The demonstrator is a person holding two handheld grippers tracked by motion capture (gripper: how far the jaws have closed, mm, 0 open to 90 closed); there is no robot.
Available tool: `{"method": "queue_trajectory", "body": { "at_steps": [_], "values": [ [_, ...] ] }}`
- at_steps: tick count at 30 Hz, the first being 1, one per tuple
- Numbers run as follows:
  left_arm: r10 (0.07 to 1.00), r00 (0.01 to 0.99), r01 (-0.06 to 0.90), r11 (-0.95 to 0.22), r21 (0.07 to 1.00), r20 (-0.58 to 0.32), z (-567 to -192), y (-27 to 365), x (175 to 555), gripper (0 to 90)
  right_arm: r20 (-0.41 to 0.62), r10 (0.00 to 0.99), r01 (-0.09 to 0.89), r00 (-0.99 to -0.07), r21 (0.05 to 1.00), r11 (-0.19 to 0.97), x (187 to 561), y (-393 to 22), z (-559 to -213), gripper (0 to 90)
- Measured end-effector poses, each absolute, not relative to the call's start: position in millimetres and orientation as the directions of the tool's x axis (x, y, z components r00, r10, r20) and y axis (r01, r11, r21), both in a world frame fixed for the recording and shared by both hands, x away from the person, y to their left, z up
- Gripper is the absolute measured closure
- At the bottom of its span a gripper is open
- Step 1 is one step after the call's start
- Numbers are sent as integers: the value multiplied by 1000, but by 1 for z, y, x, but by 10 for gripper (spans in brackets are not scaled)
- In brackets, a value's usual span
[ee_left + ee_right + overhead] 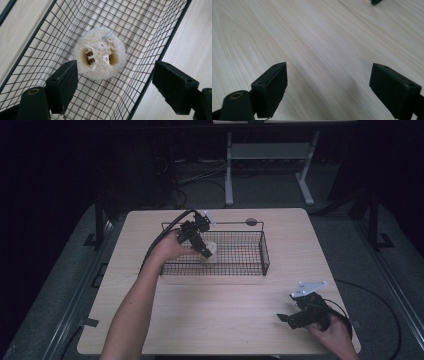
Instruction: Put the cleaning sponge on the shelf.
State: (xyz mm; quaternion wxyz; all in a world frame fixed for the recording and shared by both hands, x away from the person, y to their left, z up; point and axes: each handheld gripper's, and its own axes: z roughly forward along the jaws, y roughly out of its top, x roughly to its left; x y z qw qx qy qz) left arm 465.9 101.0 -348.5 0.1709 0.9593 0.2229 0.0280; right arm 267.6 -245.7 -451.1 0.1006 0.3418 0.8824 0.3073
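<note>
With the left gripper [113, 82] spread wide and nothing gripped, the loofah slice [100, 53] is seen lying inside the wire basket [160, 53], so a jaw could easily get snagged on the mesh.

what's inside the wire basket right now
One loofah slice lies on the mesh floor of the wire basket, between the open jaws of the left gripper. In the high view the hand and gripper cover part of the basket's left end.
</note>
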Motion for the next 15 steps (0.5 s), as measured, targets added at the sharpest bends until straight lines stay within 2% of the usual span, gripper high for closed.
{"method": "queue_trajectory", "body": {
  "at_steps": [15],
  "values": [
    [398, 917, 372, -862, 343, 7, -336, 102, 442, 201, 23, 664, 539, -747, 606, 585, 269, -245, -452, 143]
  ]
}}
